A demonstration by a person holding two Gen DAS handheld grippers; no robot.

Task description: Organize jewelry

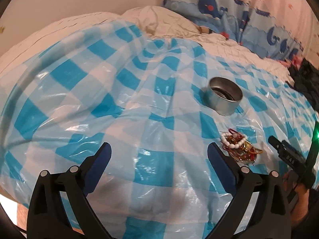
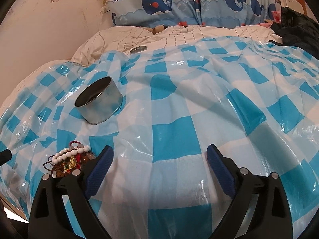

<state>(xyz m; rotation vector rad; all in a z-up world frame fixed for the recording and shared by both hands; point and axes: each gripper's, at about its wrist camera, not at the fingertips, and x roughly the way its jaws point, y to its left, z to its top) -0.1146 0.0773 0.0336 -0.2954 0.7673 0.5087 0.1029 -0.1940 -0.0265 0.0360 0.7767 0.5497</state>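
Observation:
A pile of jewelry (image 1: 238, 146), with a white bead bracelet, red cords and amber beads, lies on the blue-and-white checked plastic sheet (image 1: 139, 103). A round open metal tin (image 1: 225, 95) stands behind it. My left gripper (image 1: 159, 149) is open and empty, with the pile just right of its right finger. In the right wrist view the pile (image 2: 68, 159) lies just left of my open, empty right gripper (image 2: 159, 151), and the tin (image 2: 99, 101) stands tilted further back left. The right gripper's tip also shows in the left wrist view (image 1: 279, 145).
The sheet covers a rumpled white quilt (image 2: 159, 33) on a bed. The tin's lid (image 2: 138, 49) lies on the quilt at the back. Whale-print curtains (image 2: 179, 4) hang behind. Dark clothing (image 2: 295, 27) lies at the far right. A wall (image 2: 49, 29) runs along the left.

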